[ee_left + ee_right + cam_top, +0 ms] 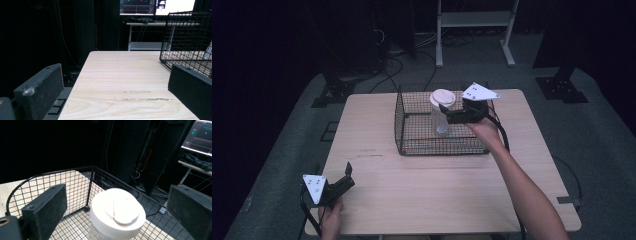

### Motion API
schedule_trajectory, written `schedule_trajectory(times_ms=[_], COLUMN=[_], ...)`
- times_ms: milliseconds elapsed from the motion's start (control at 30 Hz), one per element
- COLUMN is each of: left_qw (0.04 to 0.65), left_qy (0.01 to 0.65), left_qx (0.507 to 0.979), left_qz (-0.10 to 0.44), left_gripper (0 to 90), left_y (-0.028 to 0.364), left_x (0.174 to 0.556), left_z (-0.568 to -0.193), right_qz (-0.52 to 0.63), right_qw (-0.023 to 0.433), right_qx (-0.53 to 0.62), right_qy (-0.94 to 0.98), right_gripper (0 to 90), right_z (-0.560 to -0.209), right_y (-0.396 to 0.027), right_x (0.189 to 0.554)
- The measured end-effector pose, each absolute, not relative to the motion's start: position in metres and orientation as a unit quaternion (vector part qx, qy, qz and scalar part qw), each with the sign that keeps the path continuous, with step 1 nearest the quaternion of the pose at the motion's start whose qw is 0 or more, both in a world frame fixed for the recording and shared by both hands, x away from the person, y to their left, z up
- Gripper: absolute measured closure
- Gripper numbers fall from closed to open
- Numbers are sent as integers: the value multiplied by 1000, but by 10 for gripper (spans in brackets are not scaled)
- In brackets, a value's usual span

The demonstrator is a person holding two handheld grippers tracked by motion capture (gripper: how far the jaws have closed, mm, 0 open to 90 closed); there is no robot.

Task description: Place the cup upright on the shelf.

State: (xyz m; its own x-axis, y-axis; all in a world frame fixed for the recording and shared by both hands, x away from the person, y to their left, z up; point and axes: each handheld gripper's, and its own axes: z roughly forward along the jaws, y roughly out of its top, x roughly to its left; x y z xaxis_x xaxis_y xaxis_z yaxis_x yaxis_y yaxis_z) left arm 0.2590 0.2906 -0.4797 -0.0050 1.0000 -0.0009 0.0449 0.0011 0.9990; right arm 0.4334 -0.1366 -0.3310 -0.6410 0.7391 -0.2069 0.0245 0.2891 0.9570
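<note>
Near edge, high view: left gripper [348, 176] low at the front-left corner of the table [422, 200], held in a hand [331, 220], grey plate on top, jaws spread apart with nothing between them (released). Left gripper view agrees: two black jaws wide, bare wood grain between, edge of the wire basket [187, 37] off to the right, well apart from the jaws.

Further in: forearm [522, 185] stretched up from the bottom right to the right gripper [443, 114], hovering over the basket [401, 125] at the far middle of the table. Jaws parted there too, gripping nothing. Right gripper view: jaws either side of and above the clear jar's white lid [117, 215], not touching it as far as visible.

Jar [441, 117] upright inside the basket, near the back wall, white lid [442, 97] on top (glass body partly behind mesh).

Beyond: dark floor, cables [392, 65], white stand legs [472, 30], monitor [200, 137] glowing.
</note>
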Motion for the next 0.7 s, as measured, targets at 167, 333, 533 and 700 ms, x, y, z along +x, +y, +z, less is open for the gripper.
schedule_trajectory(times_ms=[167, 333, 533, 700], left_qw=[488, 487, 487, 487], left_qy=[512, 512, 510, 510], left_qx=[510, 511, 512, 512], left_qz=[489, 490, 490, 491], left_gripper=[0, 0, 0, 0], left_y=[290, 290, 290, 290], left_x=[259, 259, 259, 259], left_z=[-480, -480, -480, -480], right_qz=[535, 536, 536, 536], right_qw=[336, 332, 330, 330], right_qx=[257, 256, 255, 254], right_qy=[731, 732, 734, 734], right_gripper=[27, 27, 27, 27], right_z=[-329, -330, -331, -332], right_y=[-142, -145, -149, -153], right_x=[426, 422, 416, 410])
